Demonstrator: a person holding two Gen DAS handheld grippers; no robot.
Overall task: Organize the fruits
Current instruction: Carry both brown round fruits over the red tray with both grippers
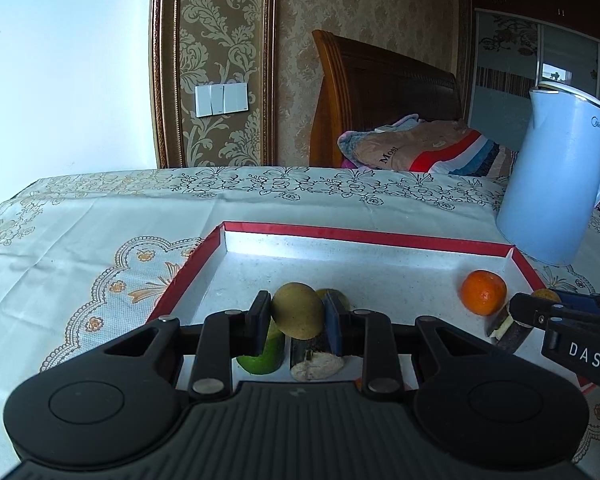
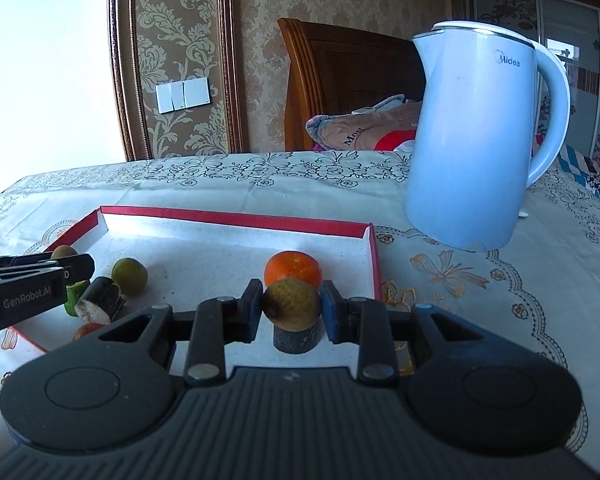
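Right now we hold one small fruit in each gripper over the red-rimmed tray [image 1: 364, 236]. Our left gripper [image 1: 298, 318] has its jaws closed about halfway, clamped on a yellow-green round fruit [image 1: 297, 310], which hangs above a green cut piece [image 1: 262, 354] and a dark cut stub [image 1: 314, 356] with a pale end face, at the tray's near left. Our right gripper [image 2: 291, 310] is drawn in to the same extent, pinching a darker olive fruit [image 2: 291, 304] just above a short dark cylinder piece [image 2: 298, 340]. The orange mandarin [image 2: 294, 270] sits on the tray floor just behind it, near the right wall. Another small green fruit [image 2: 129, 276] rests loose to the left, beside the dark stub. A pale blue Midea kettle [image 2: 472, 140] stands on the embroidered tablecloth [image 1: 80, 248] beyond the tray's right corner.

We judge both fruits are about to be placed. To do it well, we should carry each to bare tray floor rather than set it on the cut pieces, lower until it touches, and only then ease the jaws apart, since round fruit will likely roll. We should also keep the right one off the mandarin, and keep our two grippers well apart as they descend.
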